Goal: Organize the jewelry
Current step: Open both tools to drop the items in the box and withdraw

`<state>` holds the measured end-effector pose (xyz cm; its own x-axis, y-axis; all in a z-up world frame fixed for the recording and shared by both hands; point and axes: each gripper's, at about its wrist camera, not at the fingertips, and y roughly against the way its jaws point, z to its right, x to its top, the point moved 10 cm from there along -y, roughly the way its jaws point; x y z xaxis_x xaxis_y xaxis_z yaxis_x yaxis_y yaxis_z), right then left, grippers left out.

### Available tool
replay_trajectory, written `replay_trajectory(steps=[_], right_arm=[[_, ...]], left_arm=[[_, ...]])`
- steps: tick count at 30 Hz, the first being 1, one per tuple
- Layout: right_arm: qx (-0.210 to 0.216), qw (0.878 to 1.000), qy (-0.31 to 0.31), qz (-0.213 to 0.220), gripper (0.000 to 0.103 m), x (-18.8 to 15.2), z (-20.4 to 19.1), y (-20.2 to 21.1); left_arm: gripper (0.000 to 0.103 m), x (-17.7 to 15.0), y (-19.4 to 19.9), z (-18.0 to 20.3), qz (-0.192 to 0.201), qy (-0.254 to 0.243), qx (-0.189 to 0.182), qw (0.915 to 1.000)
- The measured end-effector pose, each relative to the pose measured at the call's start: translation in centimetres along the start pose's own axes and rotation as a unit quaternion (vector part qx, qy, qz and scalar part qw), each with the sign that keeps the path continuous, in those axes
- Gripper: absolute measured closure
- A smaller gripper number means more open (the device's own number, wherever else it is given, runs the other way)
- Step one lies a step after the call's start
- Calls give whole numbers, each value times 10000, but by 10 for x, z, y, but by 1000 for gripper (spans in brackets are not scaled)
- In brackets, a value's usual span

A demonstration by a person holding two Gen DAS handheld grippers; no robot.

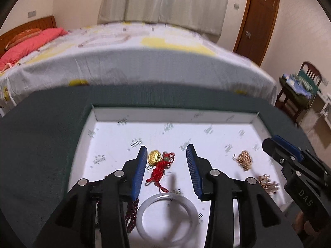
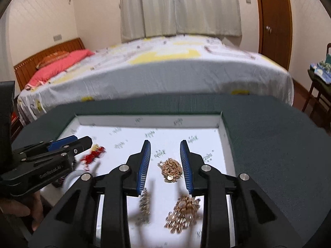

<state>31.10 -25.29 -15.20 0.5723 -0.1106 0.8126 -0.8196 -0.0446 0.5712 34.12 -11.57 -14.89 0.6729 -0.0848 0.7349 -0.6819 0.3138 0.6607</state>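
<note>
A shallow white tray on a dark green table holds the jewelry. My left gripper is open and empty, its blue pads either side of a gold charm on a red knotted cord. A white bangle lies below it, a dark red bead string beside it. My right gripper is open and empty over a heap of gold chain. A pearl-and-gold cluster and a silver chain lie nearer. The red cord also shows in the right wrist view.
The dark green table surrounds the tray. A bed stands just behind the table. A wooden chair with items stands at the right, near a brown door. The right gripper's body shows in the left wrist view.
</note>
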Motion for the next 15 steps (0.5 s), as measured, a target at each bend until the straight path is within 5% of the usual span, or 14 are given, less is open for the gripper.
replay_trajectory(steps=[5, 15], right_arm=[[56, 9996, 63, 272, 74, -8, -11, 41], [187, 9992, 80, -346, 74, -75, -29, 82]], left_arm=[[54, -7, 51, -7, 599, 142, 13, 9981], [54, -65, 101, -38, 395, 443, 333, 9977]])
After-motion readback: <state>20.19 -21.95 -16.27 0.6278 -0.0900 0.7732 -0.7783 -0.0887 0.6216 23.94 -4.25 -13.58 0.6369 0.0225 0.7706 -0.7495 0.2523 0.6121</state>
